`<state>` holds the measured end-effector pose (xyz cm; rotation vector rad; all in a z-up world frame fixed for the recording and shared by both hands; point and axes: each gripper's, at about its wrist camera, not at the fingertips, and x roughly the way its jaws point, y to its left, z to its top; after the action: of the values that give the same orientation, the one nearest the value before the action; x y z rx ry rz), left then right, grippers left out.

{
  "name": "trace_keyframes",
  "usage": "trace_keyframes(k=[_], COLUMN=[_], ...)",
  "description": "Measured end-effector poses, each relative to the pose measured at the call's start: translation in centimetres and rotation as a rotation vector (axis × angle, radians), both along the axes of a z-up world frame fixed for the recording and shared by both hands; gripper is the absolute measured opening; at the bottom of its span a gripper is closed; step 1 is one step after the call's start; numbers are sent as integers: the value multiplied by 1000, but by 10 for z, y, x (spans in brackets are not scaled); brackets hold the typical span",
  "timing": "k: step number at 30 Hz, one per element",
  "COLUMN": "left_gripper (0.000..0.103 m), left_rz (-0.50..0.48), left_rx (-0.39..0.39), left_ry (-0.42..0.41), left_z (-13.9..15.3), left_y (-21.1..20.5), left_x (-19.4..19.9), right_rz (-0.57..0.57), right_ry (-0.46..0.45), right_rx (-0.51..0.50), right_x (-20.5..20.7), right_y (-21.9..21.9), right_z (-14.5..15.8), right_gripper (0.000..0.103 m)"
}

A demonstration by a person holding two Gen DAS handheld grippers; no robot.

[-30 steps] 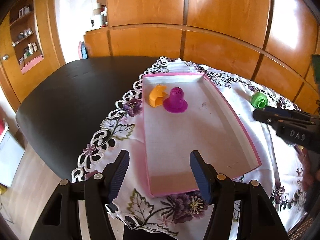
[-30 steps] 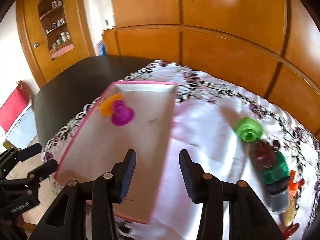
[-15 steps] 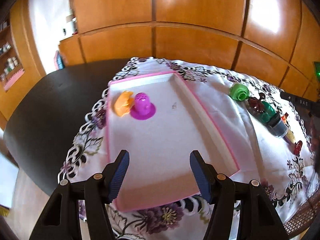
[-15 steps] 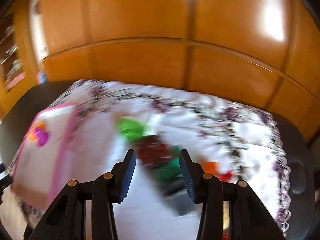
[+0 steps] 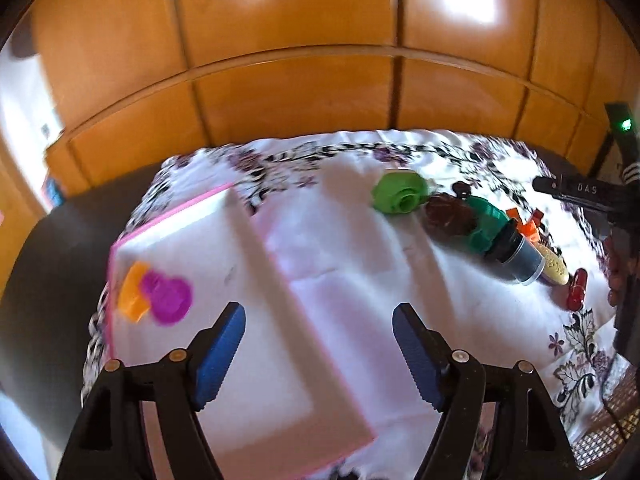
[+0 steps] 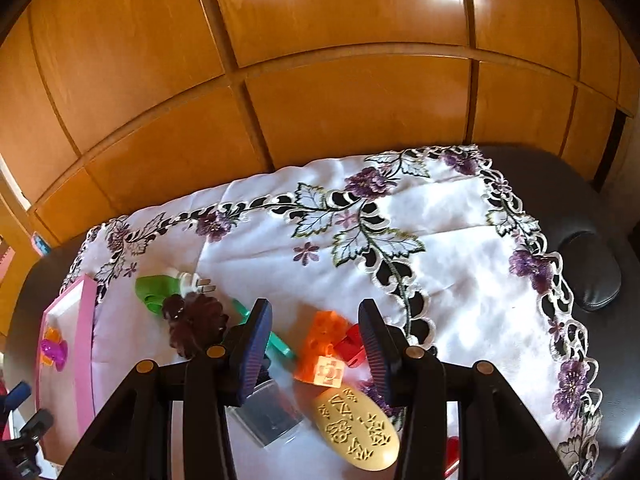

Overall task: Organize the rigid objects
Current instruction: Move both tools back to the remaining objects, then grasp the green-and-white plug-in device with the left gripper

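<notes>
Both views have swung away from the pink tray (image 5: 256,248) toward the loose pile on the white embroidered cloth (image 6: 440,232), and the left tool (image 5: 318,344) has just been opening its jaws, with nothing between them; it hangs over the tray's near half. The right tool (image 6: 314,344) hovers partly open and empty above the pile, its pads astride an orange block (image 6: 324,344) and a red piece (image 6: 352,344) without pressing on either. The step in hand looks like choosing the next thing to carry over, since only an orange piece (image 5: 134,292) and a magenta cap (image 5: 168,296) lie in the tray's far corner (the rest waits on the table). The next move probably calls for lowering the right tool squarely over one thing and closing without dragging its neighbours. Hard to read: the left view is smeared by motion, the clear container (image 6: 266,412) and teal part (image 6: 278,344) sit half behind the right tool's finger, and the yellow oval (image 6: 356,428) is partly masked.
</notes>
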<state>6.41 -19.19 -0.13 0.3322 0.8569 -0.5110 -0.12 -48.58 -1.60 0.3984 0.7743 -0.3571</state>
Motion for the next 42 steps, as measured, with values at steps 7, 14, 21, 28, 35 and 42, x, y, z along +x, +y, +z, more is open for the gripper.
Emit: trace_keyframes(k=[7, 14, 21, 28, 35, 42], left_gripper=[77, 99, 93, 71, 56, 55], left_rz=[-148, -296, -385, -461, -387, -200], left_rx=[116, 215, 275, 286, 182, 21], left_ry=[-23, -80, -102, -28, 73, 182], left_z=[-11, -24, -37, -57, -61, -47], left_y=[-60, -115, -152, -173, -166, -112], left_x=[34, 66, 96, 108, 98, 75], right_rz=[7, 3, 11, 8, -11, -23], right_ry=[3, 15, 35, 39, 48, 57], right_rx=[51, 103, 128, 145, 150, 136], right_x=[1, 2, 5, 7, 7, 6], right_y=[-2, -7, -9, -11, -16, -16], right_z=[-2, -5, -9, -10, -13, -14], right_gripper=[45, 45, 45, 45, 45, 45])
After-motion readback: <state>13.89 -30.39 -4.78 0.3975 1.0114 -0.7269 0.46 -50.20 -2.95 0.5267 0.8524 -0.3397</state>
